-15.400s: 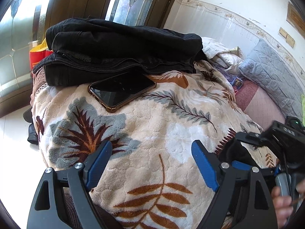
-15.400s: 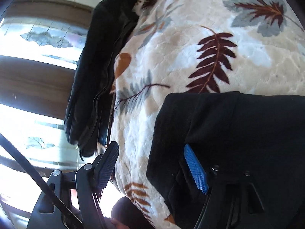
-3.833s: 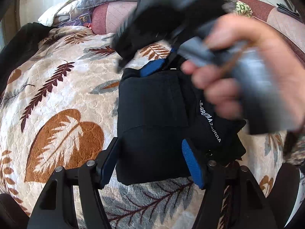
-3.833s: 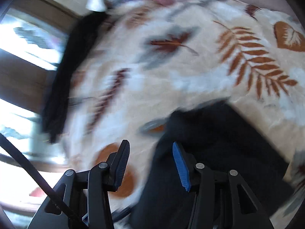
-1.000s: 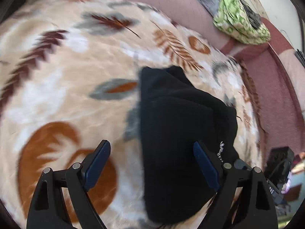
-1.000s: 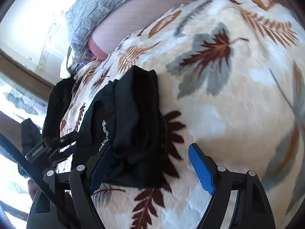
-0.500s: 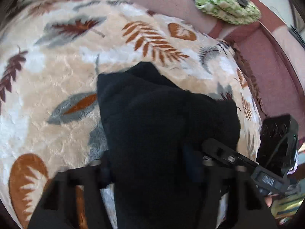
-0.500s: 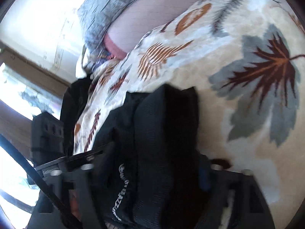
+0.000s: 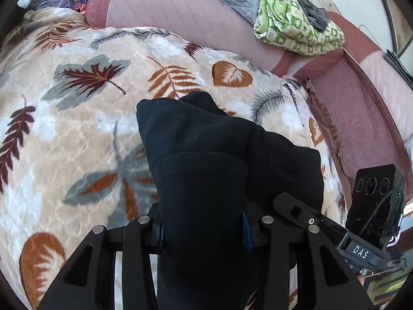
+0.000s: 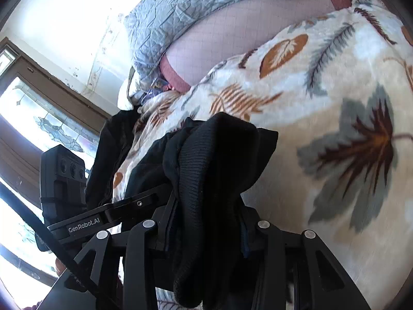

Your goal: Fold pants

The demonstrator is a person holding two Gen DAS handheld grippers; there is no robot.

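Left gripper [image 9: 202, 232] and right gripper [image 10: 205, 232] jaws, open a second ago, now clamped on folded black pants [image 9: 206, 160]

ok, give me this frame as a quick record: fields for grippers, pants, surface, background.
left gripper: shut on pants
right gripper: shut on pants
pants: black, folded bundle, clamped by both grippers from opposite sides
surface: leaf-print blanket under the bundle
background: green cloth and grey quilt beyond the blanket
other: dark clothes at blanket's far edge

A leaf-print blanket [image 9: 77, 129] and green cloth [image 9: 296, 23] lie on the bed [image 9: 361, 108].
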